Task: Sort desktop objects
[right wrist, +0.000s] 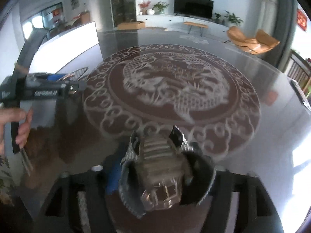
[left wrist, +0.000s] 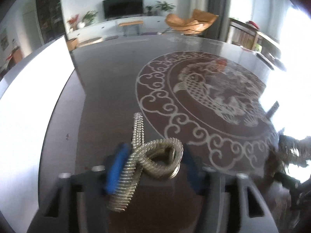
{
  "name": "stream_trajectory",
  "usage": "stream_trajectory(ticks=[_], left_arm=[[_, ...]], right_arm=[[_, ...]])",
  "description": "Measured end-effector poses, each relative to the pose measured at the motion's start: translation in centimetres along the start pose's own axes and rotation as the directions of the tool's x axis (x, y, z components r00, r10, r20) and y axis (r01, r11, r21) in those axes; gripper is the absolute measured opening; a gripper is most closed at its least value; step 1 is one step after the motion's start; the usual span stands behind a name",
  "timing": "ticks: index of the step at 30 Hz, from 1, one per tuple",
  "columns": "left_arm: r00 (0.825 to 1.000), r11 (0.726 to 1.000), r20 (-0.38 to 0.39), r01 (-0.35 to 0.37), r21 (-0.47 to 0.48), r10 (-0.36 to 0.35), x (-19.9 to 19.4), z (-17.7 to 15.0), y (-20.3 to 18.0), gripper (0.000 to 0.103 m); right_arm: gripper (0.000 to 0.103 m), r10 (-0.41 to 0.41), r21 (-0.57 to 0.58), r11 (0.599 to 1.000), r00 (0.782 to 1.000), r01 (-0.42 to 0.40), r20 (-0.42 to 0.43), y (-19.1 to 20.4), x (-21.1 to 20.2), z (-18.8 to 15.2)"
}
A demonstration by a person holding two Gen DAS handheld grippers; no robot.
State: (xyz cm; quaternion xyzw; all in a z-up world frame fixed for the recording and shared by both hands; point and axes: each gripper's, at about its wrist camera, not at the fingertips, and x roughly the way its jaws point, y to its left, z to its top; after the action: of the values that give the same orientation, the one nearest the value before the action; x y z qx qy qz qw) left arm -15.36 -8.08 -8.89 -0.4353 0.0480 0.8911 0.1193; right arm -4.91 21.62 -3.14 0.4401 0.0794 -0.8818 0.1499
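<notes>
My left gripper [left wrist: 153,163] is shut on a coiled silver spring-like toy snake [left wrist: 155,161], held above the dark glass table [left wrist: 108,81]. Its blue fingers [left wrist: 116,170] press the coils from both sides. My right gripper [right wrist: 155,163] is shut on a dark toy dragon head with teeth and scales [right wrist: 161,174], also held above the table [right wrist: 272,116]. The left gripper [right wrist: 64,83] shows at the left of the right wrist view, with the silver coil [right wrist: 77,72] between its fingers. The dragon toy [left wrist: 291,151] shows blurred at the right edge of the left wrist view.
A round red-and-white dragon and phoenix pattern [left wrist: 204,101] lies under the glass top, also in the right wrist view [right wrist: 171,85]. A bright white board [left wrist: 29,101] lies along the table's left side. A dark flat object [right wrist: 301,95] lies at the table's far right edge.
</notes>
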Motion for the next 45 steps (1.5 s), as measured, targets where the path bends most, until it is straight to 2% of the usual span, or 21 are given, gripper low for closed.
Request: stream_trajectory(ticks=[1,2,9,10,11,14,17,21,24,27,29,32,34,35,38,41,42,43,44,45], left_arm=[[1.0,1.0,0.002,0.031,-0.003,-0.031,-0.5,-0.3,0.4,0.046],[0.999,0.999,0.007,0.05,-0.01,-0.05,-0.8,-0.5,0.6,0.045],[0.997,0.996,-0.003,0.079,0.035,-0.079,-3.1,-3.3,0.5,0.045],[0.996,0.996,0.004,0.084,0.037,-0.084,-3.6,-3.6,0.3,0.045],[0.996,0.995,0.012,0.09,0.039,-0.09,-4.2,-3.8,0.0,0.045],[0.993,0.993,0.038,0.107,0.043,-0.109,-5.8,-3.8,-1.0,0.045],[0.988,0.991,0.077,0.131,0.034,-0.133,-7.9,-3.7,-1.4,0.045],[0.971,0.981,0.145,0.192,-0.017,-0.188,-12.0,-2.8,-0.3,0.045],[0.963,0.979,0.195,0.199,-0.045,-0.186,-15.6,-1.9,2.5,0.045],[0.964,0.986,0.232,0.15,-0.076,-0.128,-19.0,-1.0,7.0,0.045],[0.971,0.991,0.232,0.082,-0.109,-0.055,-20.7,-0.8,10.7,0.045],[0.979,0.982,0.181,-0.057,-0.179,0.089,-21.5,-1.1,18.0,0.045],[0.981,0.961,0.118,-0.121,-0.248,0.154,-21.1,-1.9,22.4,0.045],[0.98,0.949,0.087,-0.149,-0.277,0.179,-20.7,-2.3,24.1,0.045],[0.976,0.908,-0.038,-0.214,-0.36,0.215,-18.6,-4.7,28.9,0.045],[0.965,0.871,-0.163,-0.258,-0.419,0.208,-16.1,-6.7,31.6,0.046],[0.96,0.862,-0.18,-0.273,-0.427,0.215,-15.6,-7.2,31.8,0.051],[0.956,0.855,-0.189,-0.285,-0.434,0.223,-15.3,-7.4,31.9,0.056],[0.954,0.848,-0.191,-0.293,-0.441,0.231,-15.2,-7.6,32.1,0.072],[0.953,0.842,-0.179,-0.301,-0.448,0.246,-15.4,-7.7,32.0,0.084]], right_arm=[[0.097,0.002,-0.009,1.0,1.0,-0.003,-0.016,0.4,0.1,-0.1],[0.1,0.005,-0.014,1.0,1.0,-0.005,-0.019,0.4,0.2,-0.1],[0.102,0.064,0.014,0.998,0.998,-0.064,-0.002,-0.8,-0.3,-0.7],[0.087,0.084,0.027,0.996,0.996,-0.084,0.018,-1.1,-0.7,-0.8],[0.049,0.096,0.032,0.995,0.995,-0.097,0.036,-1.5,-1.2,-0.7],[0.047,0.142,0.077,0.987,0.989,-0.144,0.031,-2.4,-1.7,-0.7],[0.047,0.144,0.078,0.986,0.989,-0.147,0.037,-2.3,-2.9,-0.5],[0.047,0.172,0.012,0.985,0.984,-0.173,0.042,0.6,-5.3,1.4],[0.047,0.235,-0.038,0.972,0.969,-0.233,0.07,4.0,-7.2,4.2],[0.047,0.318,-0.099,0.946,0.943,-0.309,0.1,8.9,-8.6,7.6],[0.047,0.392,-0.157,0.915,0.913,-0.373,0.115,13.3,-9.3,10.4],[0.047,0.496,-0.257,0.851,0.862,-0.458,0.107,20.5,-10.0,13.6],[0.047,0.563,-0.318,0.796,0.823,-0.515,0.075,25.5,-9.9,15.0],[0.047,0.584,-0.351,0.769,0.81,-0.533,0.049,28.0,-9.6,15.4],[0.047,0.606,-0.433,0.699,0.793,-0.57,-0.066,35.0,-7.6,15.4],[0.048,0.582,-0.466,0.659,0.792,-0.591,-0.181,39.4,-5.0,14.4],[0.048,0.569,-0.471,0.648,0.792,-0.599,-0.224,40.5,-3.9,14.2],[0.056,0.554,-0.476,0.636,0.789,-0.607,-0.266,41.6,-2.9,14.0],[0.082,0.54,-0.485,0.632,0.792,-0.605,-0.285,42.3,-2.2,14.0],[0.093,0.532,-0.492,0.636,0.8,-0.594,-0.279,42.5,-2.0,14.1]])
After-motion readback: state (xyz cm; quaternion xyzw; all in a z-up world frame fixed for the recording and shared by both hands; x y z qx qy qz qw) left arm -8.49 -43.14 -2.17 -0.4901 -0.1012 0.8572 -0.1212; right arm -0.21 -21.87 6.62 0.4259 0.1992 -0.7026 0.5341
